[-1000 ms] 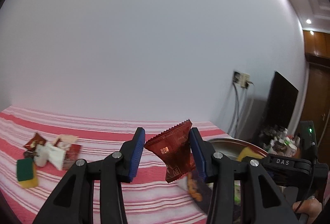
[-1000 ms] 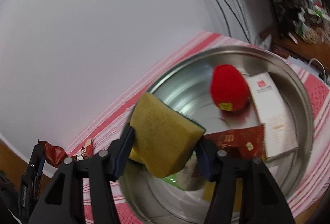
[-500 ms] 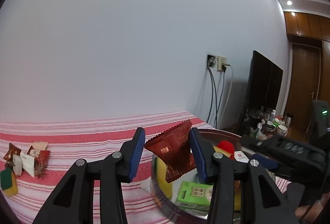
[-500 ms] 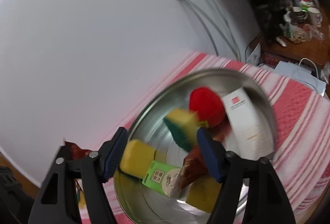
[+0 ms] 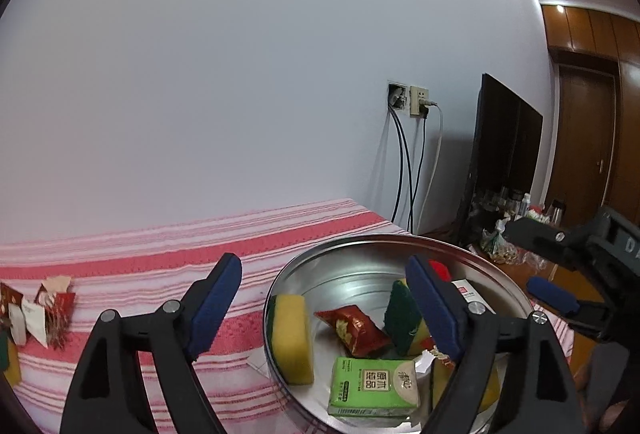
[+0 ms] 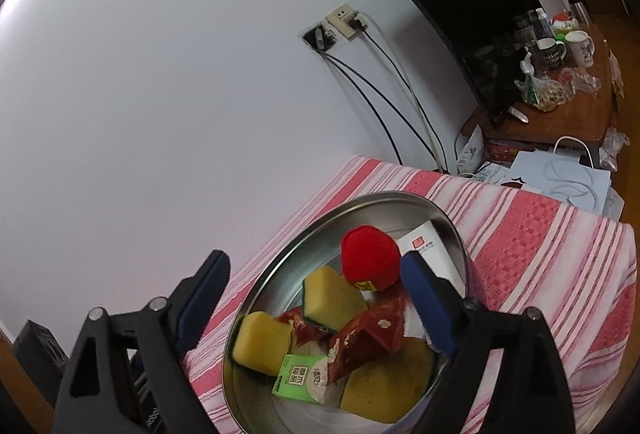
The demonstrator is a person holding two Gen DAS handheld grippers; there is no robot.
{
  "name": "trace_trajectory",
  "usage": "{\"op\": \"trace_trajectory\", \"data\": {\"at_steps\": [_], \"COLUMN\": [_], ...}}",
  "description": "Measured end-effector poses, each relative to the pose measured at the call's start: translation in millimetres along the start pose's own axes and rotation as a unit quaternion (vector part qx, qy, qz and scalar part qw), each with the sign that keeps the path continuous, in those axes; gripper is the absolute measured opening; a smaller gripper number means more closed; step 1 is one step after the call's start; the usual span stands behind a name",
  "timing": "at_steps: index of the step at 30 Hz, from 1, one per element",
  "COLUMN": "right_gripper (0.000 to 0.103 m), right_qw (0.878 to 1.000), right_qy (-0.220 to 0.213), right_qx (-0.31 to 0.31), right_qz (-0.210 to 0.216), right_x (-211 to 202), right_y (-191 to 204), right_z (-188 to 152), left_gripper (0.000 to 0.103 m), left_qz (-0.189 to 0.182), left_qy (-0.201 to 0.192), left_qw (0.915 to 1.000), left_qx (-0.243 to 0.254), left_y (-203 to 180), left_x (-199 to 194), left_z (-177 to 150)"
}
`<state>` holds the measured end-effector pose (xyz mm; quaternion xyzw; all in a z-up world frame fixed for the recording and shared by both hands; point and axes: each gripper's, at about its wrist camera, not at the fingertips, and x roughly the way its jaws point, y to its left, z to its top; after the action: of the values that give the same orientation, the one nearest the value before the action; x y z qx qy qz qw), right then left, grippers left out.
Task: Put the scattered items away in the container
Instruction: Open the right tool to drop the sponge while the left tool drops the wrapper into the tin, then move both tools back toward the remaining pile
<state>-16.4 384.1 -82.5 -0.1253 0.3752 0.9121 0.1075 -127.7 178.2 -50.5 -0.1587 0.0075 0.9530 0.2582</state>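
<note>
A round metal basin (image 5: pixel 360 242) (image 6: pixel 404 198) stands on the red-striped cloth (image 5: pixel 120 258). In it lie yellow-green sponges (image 5: pixel 290 338) (image 6: pixel 332 296), a red snack packet (image 5: pixel 354 328) (image 6: pixel 308 330), a green tissue pack (image 5: pixel 372 386) (image 6: pixel 302 378), a red ball (image 6: pixel 370 258) and a white box (image 6: pixel 430 254). My left gripper (image 5: pixel 322 308) is open and empty above the basin's left rim. My right gripper (image 6: pixel 316 300) is open and empty above the basin. Scattered packets (image 5: pixel 38 310) and a sponge (image 5: pixel 8 362) lie at the far left of the cloth.
A white wall with a socket and cables (image 5: pixel 412 106) is behind the table. A dark TV (image 5: pixel 504 154) and a cluttered wooden side table (image 6: pixel 560 94) stand to the right. The cloth's edge drops off at the right (image 6: pixel 600 234).
My left gripper opened and the red packet dropped into the basin. My right gripper let go of the yellow-green sponge, which now lies in the basin, and pulled back.
</note>
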Motion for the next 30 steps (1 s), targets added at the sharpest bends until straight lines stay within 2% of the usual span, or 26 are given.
{"op": "trace_trajectory", "data": {"at_steps": [9,16,24,30], "right_gripper": [0.093,0.097,0.099,0.101], "right_qw": [0.999,0.998,0.997,0.992], "right_qy": [0.020,0.030,0.029,0.053], "right_qx": [-0.033,-0.050,-0.075,-0.105], "right_qz": [0.012,0.008,0.021,0.047], "right_x": [8,9,-1,4], "right_y": [24,40,63,87], "right_z": [-20,-35,-47,-71], "left_gripper": [0.087,0.087,0.087,0.087], "left_qz": [0.056,0.114,0.147,0.156], "left_qy": [0.018,0.042,0.042,0.041], "left_qw": [0.9974,0.9918,0.9864,0.9825], "left_qx": [-0.042,-0.038,-0.059,-0.093], "left_y": [36,49,75,96], "left_x": [-15,-22,-43,-57], "left_z": [-9,-20,-27,-36]}}
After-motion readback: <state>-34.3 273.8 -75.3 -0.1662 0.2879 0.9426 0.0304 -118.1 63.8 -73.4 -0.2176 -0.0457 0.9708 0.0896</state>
